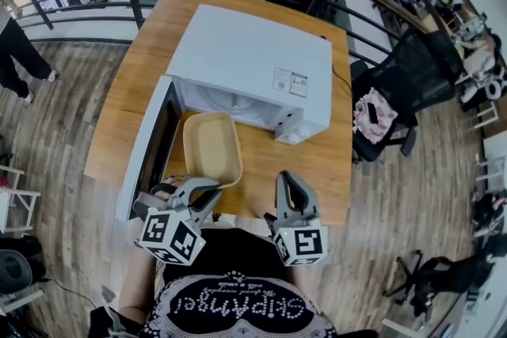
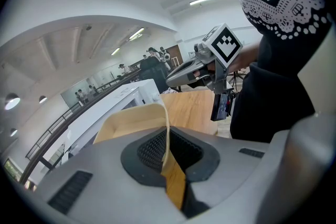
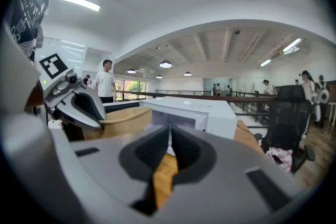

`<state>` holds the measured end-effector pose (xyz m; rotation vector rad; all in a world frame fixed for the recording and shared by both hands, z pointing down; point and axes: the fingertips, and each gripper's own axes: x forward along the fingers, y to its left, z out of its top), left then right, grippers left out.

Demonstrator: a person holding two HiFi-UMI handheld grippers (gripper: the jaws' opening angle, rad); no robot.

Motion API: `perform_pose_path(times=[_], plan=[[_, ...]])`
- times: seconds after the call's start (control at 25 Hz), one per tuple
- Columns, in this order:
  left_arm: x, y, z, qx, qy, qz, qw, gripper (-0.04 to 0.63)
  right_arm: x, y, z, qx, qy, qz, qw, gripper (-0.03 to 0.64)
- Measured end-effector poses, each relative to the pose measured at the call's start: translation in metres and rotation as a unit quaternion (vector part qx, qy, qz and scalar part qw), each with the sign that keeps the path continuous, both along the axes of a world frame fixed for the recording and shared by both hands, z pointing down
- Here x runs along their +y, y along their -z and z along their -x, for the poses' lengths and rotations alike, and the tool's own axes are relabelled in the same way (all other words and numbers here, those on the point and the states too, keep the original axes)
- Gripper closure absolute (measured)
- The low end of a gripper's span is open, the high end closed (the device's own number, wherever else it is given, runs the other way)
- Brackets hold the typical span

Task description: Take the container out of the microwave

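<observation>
A wooden table [image 1: 317, 162] carries a white microwave [image 1: 245, 55], its door [image 1: 150, 146] swung open to the left. The tan container [image 1: 212, 146] is already out of the oven, lying over the table just in front of the mouth and beside the door; whether its bottom rests on the wood cannot be told. The left tool [image 1: 204, 192] is clamped narrow on the thin wall at the container's near corner, and the left gripper view shows that wall pinched between the pads. The right tool [image 1: 291, 184] hangs over the table's near edge with its jaws together on nothing, apart from the container. The likely trouble is the hold itself: one pinch on one corner of a thin rim could let the container pivot, sag or slip out, and the wall could bend under the squeeze. A swing to the left could knock it against the open door. With the right tool idle, nothing steadies the far side. A pale label [image 1: 290, 81] sits on the microwave's top, its print too small to read. Each tool's cube bears black-and-white square markers, and the person's dark shirt has beaded lettering that cannot be read with confidence.
</observation>
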<state>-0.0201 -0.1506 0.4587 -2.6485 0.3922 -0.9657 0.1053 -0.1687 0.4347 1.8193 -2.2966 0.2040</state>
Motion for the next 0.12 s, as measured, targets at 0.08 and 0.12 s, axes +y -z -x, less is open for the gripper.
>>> perform_pose_path(times=[0.08, 0.12], plan=[[-0.0003, -0.0002, 0.0005, 0.0, 0.0, -0.001, 1.0, 0.555, 0.0, 0.0, 0.0008, 0.0, 0.001, 0.0, 1.0, 0.575], [-0.0005, -0.0002, 0.0008, -0.001, 0.001, -0.001, 1.0, 0.555, 0.0, -0.0001, 0.0011, 0.0, 0.001, -0.001, 1.0, 0.575]])
